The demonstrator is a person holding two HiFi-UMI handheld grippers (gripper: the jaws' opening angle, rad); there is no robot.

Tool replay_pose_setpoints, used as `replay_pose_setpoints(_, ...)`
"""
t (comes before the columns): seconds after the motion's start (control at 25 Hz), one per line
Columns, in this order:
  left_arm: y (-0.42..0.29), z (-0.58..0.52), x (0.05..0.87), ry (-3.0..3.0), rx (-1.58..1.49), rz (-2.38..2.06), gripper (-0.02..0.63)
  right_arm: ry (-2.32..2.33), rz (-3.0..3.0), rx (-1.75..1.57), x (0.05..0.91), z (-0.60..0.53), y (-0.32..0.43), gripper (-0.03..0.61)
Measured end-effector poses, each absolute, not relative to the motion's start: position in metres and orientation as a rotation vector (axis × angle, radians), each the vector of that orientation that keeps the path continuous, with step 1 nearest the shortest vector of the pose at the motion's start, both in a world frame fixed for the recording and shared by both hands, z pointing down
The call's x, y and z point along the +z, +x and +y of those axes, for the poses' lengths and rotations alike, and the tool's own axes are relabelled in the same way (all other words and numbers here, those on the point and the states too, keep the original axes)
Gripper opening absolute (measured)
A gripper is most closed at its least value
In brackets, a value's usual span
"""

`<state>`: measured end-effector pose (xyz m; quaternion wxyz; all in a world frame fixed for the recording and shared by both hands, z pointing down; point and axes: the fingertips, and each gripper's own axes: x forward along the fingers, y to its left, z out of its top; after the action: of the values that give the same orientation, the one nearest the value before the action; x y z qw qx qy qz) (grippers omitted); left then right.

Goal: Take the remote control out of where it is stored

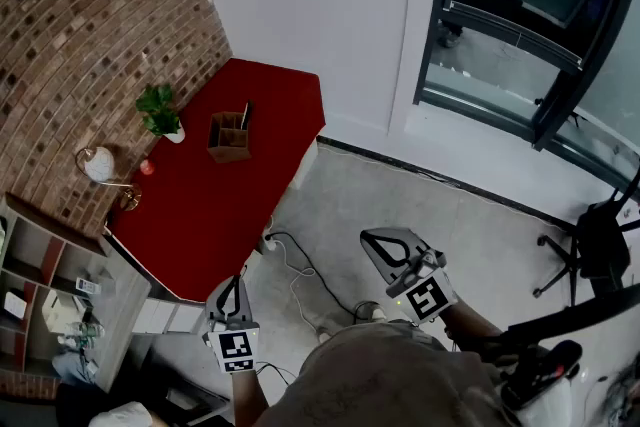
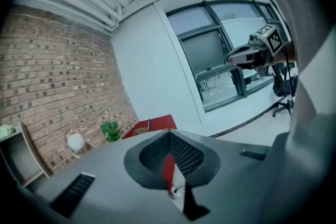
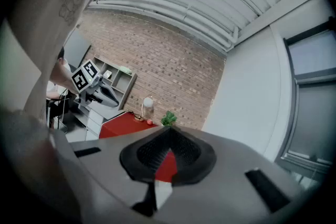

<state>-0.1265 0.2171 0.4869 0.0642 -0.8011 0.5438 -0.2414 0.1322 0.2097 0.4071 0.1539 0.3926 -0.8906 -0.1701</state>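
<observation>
Nearest the head camera is the person's grey-brown shirt [image 1: 390, 380], filling the bottom edge, with both grippers held out in front of it above the concrete floor [image 1: 400, 205]. Each gripper view shows its own pair of jaws clenched tip to tip with nothing between them: the left gripper [image 1: 235, 281] points at the near end of the red tabletop [image 1: 215, 215], and the right gripper [image 1: 369, 240] hangs off to the right over bare floor, well apart from the tabletop. On the far half of the tabletop stands a small wooden holder [image 1: 228, 140], and the remote control [image 1: 246, 114] stands upright in it as a dark slim bar rising above its back right corner, far from both grippers. A small green plant [image 1: 159, 109] in a white pot sits just left of the holder by the brick wall [image 1: 90, 25], with a round white lamp [image 1: 98, 163] and a small red object [image 1: 147, 167] nearer along that wall. A white cable [image 1: 297, 287] trails over the floor between the tabletop and the grippers, and an office chair [image 1: 590, 245] stands at the right edge.
</observation>
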Motion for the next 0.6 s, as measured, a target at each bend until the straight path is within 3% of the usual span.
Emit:
replay_pose_setpoints(0.24,-0.107,0.208,0.46,-2.506,-0.5,1.602,-0.002,1.337,-2.437,-0.457,0.412,0.199,0.166,0.012)
replay_pose_setpoints(0.6,-0.122,0.214,0.454,-2.477,-0.517,1.646,-0.002,1.364,-2.52,-0.435,0.409,0.192,0.15,0.012)
